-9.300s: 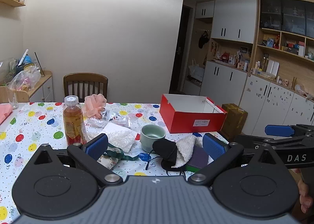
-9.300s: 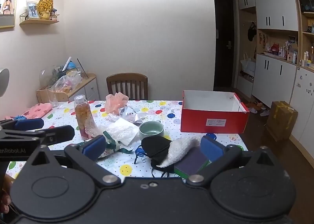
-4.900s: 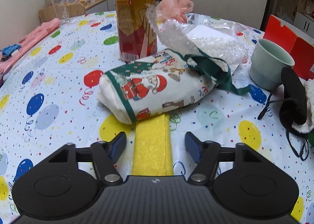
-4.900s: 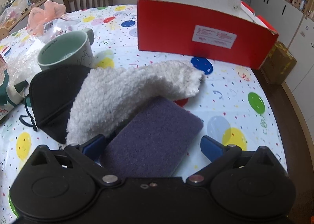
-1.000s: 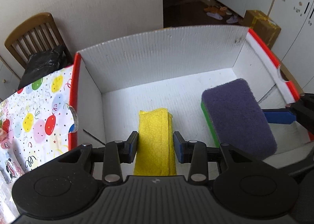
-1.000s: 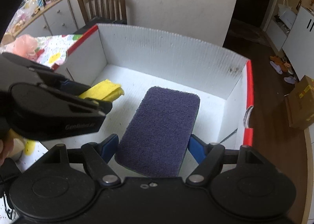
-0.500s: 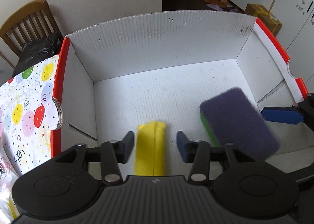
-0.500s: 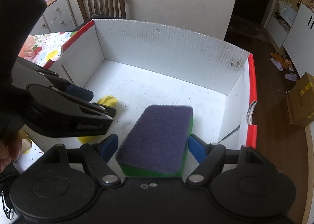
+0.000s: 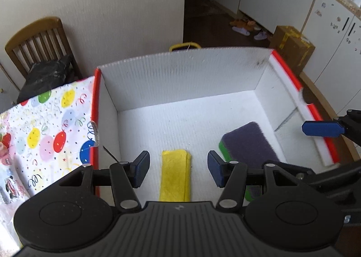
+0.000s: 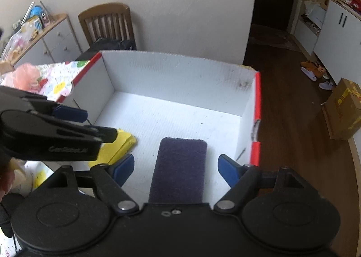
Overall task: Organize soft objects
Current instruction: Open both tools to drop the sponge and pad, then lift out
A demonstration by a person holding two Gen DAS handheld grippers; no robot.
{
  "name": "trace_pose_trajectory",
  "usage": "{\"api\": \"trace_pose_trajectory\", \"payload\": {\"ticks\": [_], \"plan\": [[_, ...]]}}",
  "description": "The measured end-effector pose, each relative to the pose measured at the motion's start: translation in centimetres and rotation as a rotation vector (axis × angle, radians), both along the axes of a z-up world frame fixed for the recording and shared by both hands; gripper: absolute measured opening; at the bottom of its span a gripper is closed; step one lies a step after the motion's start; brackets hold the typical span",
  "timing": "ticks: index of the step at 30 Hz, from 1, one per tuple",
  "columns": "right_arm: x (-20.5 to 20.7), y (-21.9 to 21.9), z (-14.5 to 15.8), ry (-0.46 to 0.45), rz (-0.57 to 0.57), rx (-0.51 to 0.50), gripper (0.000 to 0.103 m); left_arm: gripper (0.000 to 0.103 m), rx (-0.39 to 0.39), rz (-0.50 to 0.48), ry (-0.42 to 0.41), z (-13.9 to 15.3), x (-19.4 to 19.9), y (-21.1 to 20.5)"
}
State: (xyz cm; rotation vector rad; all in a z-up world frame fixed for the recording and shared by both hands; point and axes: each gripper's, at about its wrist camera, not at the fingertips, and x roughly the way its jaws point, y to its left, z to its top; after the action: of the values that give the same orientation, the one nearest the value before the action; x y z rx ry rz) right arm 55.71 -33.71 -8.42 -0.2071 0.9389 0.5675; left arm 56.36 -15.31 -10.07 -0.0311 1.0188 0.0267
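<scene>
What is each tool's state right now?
Left tool: open, empty, above the yellow cloth.
Right tool: jaws opening, empty, above the purple sponge.

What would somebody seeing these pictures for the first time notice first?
Probably the big open cardboard box with red outside and white corrugated inside, sitting at the edge of a balloon-print tablecloth. On its floor lie a folded yellow cloth and, to its right, a dark purple sponge with a green underside, apart from each other. The left gripper and right gripper hover above them, gripping nothing.
</scene>
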Motion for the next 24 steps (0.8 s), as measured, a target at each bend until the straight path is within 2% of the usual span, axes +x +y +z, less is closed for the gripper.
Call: {"api": "trace_pose_trajectory", "payload": {"ticks": [9,15,19,22,24], "plan": [[-2.6,-1.5,2.9,-0.034,-0.007,0.048,0.085,0.056,0.009,-0.001,-0.115,4.4,-3.9,-0.3],[-5.6,-2.0,5.1,-0.064,0.007,0.093,0.089,0.056,0.003,-0.002,-0.180,7.2,-7.9,0.0],[-7.9,-2.3,6.6,-0.101,0.033,0.121,0.094,0.056,0.004,-0.003,-0.213,9.1,-10.9,0.3],[-9.5,-2.4,7.5,-0.123,0.044,0.139,0.096,0.064,0.003,-0.005,-0.241,10.2,-13.2,0.7],[-10.6,-2.4,8.1,-0.132,0.051,0.153,0.097,0.065,0.007,-0.002,-0.264,10.9,-14.8,1.2]]}}
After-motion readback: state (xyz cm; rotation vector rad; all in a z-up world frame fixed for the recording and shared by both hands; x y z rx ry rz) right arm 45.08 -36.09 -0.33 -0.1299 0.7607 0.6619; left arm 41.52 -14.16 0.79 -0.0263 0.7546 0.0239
